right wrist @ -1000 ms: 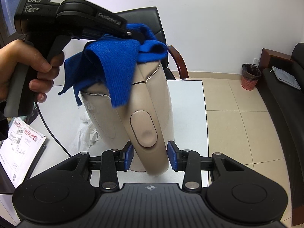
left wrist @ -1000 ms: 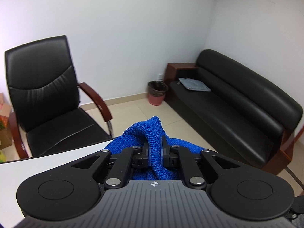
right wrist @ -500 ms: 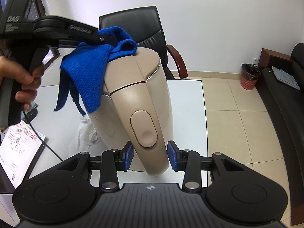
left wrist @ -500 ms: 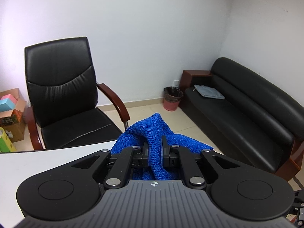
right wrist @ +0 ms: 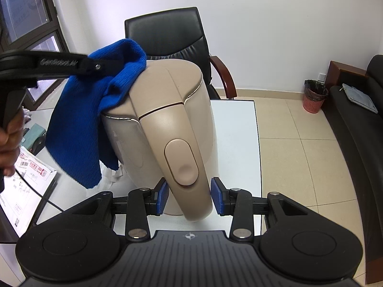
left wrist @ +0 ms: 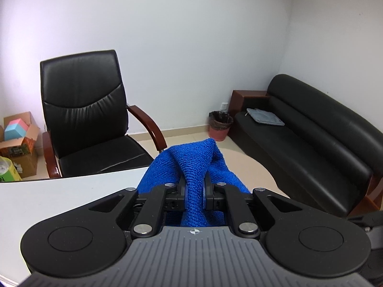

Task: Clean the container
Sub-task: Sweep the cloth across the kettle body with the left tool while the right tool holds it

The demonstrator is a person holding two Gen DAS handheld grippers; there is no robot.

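Observation:
A beige electric kettle (right wrist: 167, 124) stands on the white table (right wrist: 237, 138), lid shut. My right gripper (right wrist: 190, 197) is shut on the kettle's handle (right wrist: 184, 165), with blue pads on both sides of it. My left gripper (left wrist: 194, 192) is shut on a blue knitted cloth (left wrist: 191, 165). In the right wrist view the left gripper (right wrist: 103, 67) comes in from the left and holds the cloth (right wrist: 79, 124) at the kettle's upper left edge, with most of the cloth hanging down the left side.
A black office chair (right wrist: 172, 35) stands behind the table. A black sofa (left wrist: 311, 138) and a red waste bin (left wrist: 220, 125) are on the right. Papers and a black cable (right wrist: 28, 184) lie on the table's left part. Cardboard boxes (left wrist: 19, 141) sit by the wall.
My left gripper has drawn the cloth leftward off the kettle's lid, from draped over the top to hanging at its left side. The right gripper and kettle have stayed put.

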